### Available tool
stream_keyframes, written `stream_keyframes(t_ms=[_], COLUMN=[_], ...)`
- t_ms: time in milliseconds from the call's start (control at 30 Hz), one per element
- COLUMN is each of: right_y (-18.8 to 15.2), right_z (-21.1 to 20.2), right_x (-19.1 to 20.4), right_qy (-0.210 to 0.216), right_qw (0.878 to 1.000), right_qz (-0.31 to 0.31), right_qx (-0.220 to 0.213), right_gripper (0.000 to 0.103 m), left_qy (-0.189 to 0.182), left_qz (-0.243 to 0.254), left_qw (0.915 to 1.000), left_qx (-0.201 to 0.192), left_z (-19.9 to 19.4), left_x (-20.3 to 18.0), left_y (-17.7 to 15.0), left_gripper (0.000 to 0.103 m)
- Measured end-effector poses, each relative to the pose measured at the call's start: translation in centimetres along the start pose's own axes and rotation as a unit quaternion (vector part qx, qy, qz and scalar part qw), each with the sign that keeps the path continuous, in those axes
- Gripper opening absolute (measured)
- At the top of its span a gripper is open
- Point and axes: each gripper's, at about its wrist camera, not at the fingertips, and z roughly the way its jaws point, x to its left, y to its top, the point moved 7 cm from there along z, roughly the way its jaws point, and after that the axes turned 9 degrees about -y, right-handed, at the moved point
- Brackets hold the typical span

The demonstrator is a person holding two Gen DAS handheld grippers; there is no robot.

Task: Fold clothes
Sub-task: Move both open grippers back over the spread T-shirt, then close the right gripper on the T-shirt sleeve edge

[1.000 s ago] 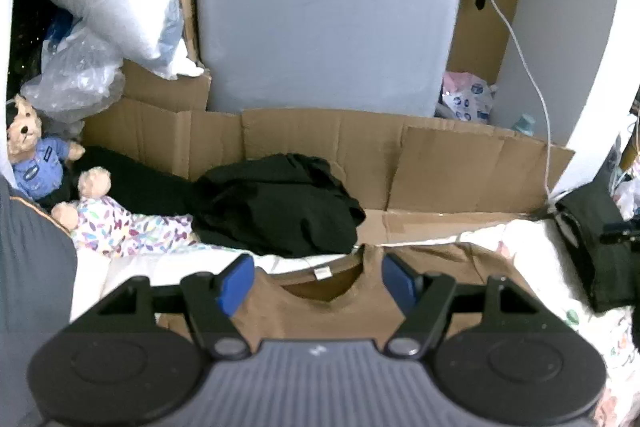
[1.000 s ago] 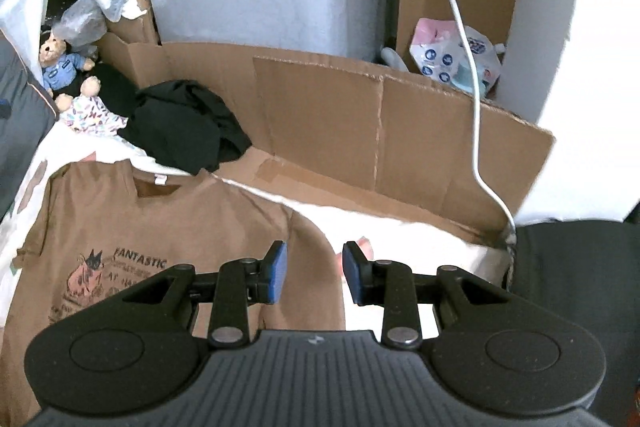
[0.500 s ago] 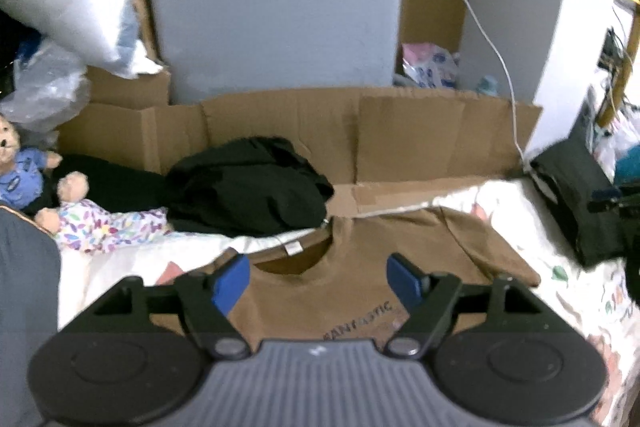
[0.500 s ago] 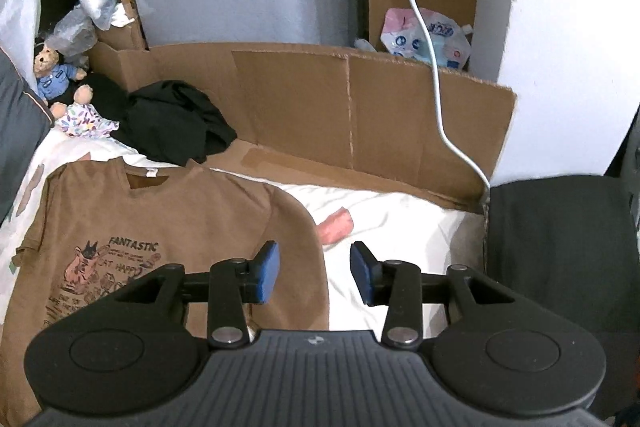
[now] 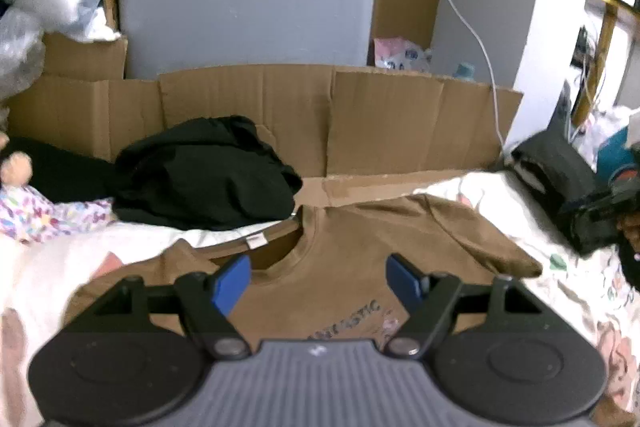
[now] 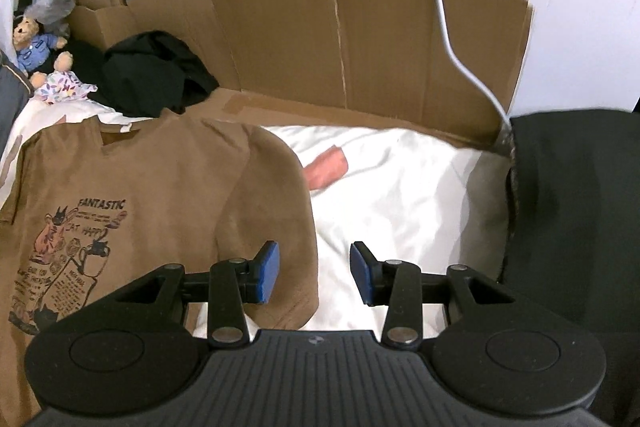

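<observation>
A brown T-shirt [image 5: 372,247] with a printed front lies flat, face up, on a white patterned sheet [image 6: 400,195]. My left gripper [image 5: 318,281] hovers open just above the shirt's chest below the neckline, nothing between its blue pads. In the right wrist view the same T-shirt [image 6: 160,195] spreads to the left. My right gripper [image 6: 313,271] stands open over the hem of the right sleeve [image 6: 280,227], its left pad over the sleeve and its right pad over the sheet. Nothing is held.
A heap of black clothing [image 5: 200,175] lies behind the shirt's collar against a cardboard wall [image 5: 360,119]. Soft toys [image 6: 44,55] sit at the far left. A black bag [image 6: 576,219] borders the sheet on the right. A white cable [image 6: 448,27] hangs down there.
Both grippers have dropped closer to the shirt. The right jaws opened a little wider and now straddle the sleeve's edge. The left view shifted right, and the shirt's print came into view.
</observation>
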Motion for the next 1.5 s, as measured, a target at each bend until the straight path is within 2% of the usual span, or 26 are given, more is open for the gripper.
stream_keyframes(t_ms=[233, 500, 700, 733, 800, 867, 933, 1133, 1233, 1500], right_y=[-0.7, -0.3, -0.8, -0.9, -1.1, -1.0, -0.8, 0.7, 1.7, 2.9], right_z=[4.4, 8.5, 10.7, 10.8, 11.1, 10.9, 10.6, 8.8, 7.2, 5.0], right_x=[0.4, 1.0, 1.9, 2.1, 2.5, 2.9, 3.2, 3.8, 4.8, 10.8], right_qy=[0.005, 0.007, 0.021, 0.023, 0.025, 0.025, 0.018, 0.02, 0.028, 0.081], right_qw=[1.0, 0.999, 0.998, 0.997, 0.997, 0.997, 0.997, 0.998, 0.998, 0.994], right_qz=[0.021, 0.016, 0.009, 0.008, 0.006, 0.001, -0.009, -0.024, -0.035, -0.064], right_qx=[0.018, 0.042, 0.063, 0.066, 0.073, 0.073, 0.071, 0.06, 0.04, 0.02], right_gripper=[0.044, 0.044, 0.043, 0.042, 0.028, 0.012, 0.003, 0.001, 0.001, 0.001], left_qy=[0.001, 0.016, 0.004, 0.003, 0.002, 0.002, 0.002, 0.0, -0.005, -0.015], left_qz=[-0.037, -0.096, -0.111, -0.11, -0.11, -0.113, -0.116, -0.128, -0.128, -0.109], left_qw=[0.9989, 0.9948, 0.9926, 0.9925, 0.9921, 0.9915, 0.9911, 0.9902, 0.9906, 0.9927], left_qx=[0.03, 0.032, 0.048, 0.053, 0.059, 0.063, 0.066, 0.055, 0.048, 0.049], left_z=[3.8, 6.6, 8.0, 8.2, 8.4, 8.4, 8.4, 8.1, 7.8, 7.4], left_x=[2.6, 5.2, 5.5, 5.4, 5.3, 5.3, 5.3, 4.9, 4.4, 3.3], left_y=[-3.9, -5.5, -7.7, -8.1, -8.7, -9.2, -9.6, -9.6, -9.4, -8.6], left_gripper=[0.077, 0.076, 0.076, 0.075, 0.072, 0.071, 0.069, 0.069, 0.069, 0.069])
